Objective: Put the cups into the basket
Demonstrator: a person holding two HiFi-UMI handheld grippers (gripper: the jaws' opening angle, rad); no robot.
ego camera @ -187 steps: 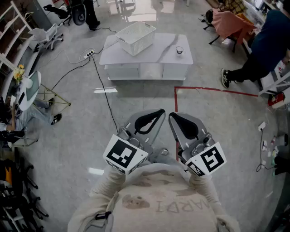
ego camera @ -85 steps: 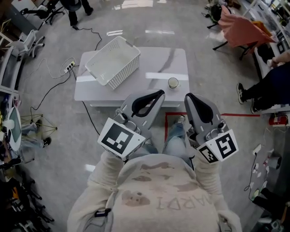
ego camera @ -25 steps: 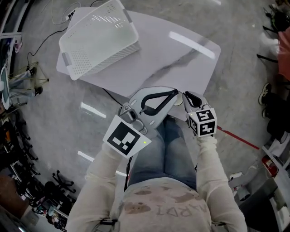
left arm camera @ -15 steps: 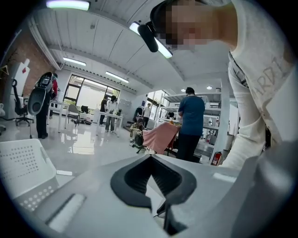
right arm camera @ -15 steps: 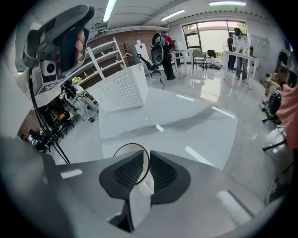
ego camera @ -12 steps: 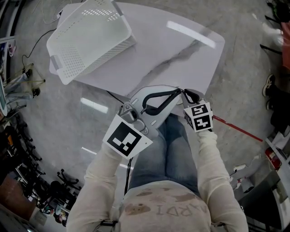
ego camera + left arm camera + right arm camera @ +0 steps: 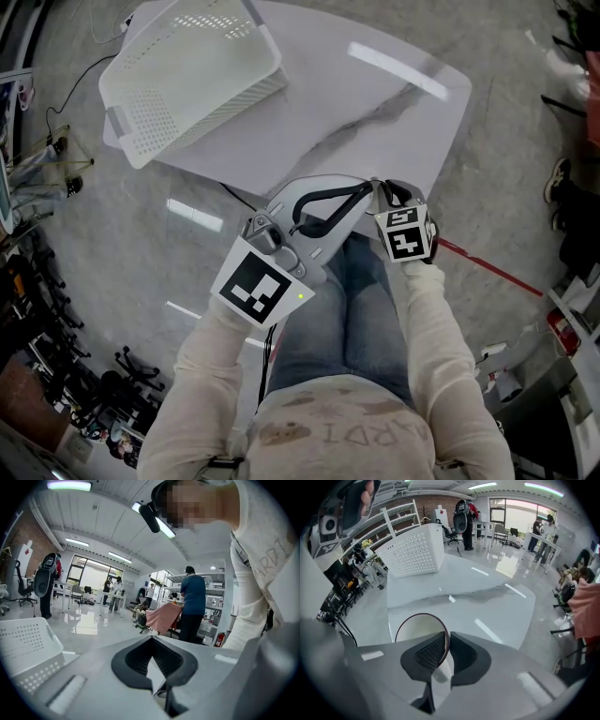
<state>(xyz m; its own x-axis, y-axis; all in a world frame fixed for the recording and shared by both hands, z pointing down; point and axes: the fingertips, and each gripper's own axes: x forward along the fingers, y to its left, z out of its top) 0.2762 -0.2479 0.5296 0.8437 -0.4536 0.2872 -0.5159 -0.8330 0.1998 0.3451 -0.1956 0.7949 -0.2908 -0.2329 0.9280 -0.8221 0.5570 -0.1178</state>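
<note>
A cream cup with a dark rim is at the near edge of the white marble table. My right gripper is shut on the cup's rim, one pad inside and one outside. I cannot tell whether the cup rests on the table. In the head view the right gripper hides the cup. My left gripper is close beside it, shut on nothing, as the left gripper view shows. The white perforated basket stands at the table's far left.
The basket shows upright at the table's far end in the right gripper view. Cables lie on the floor left of the table, and a red floor line runs to the right. People and chairs are in the room behind.
Seconds ago the person stood away from the table, with the cup standing on its right part. Over the last second the right gripper's marker cube has shifted slightly toward the table; the left gripper has barely moved.
</note>
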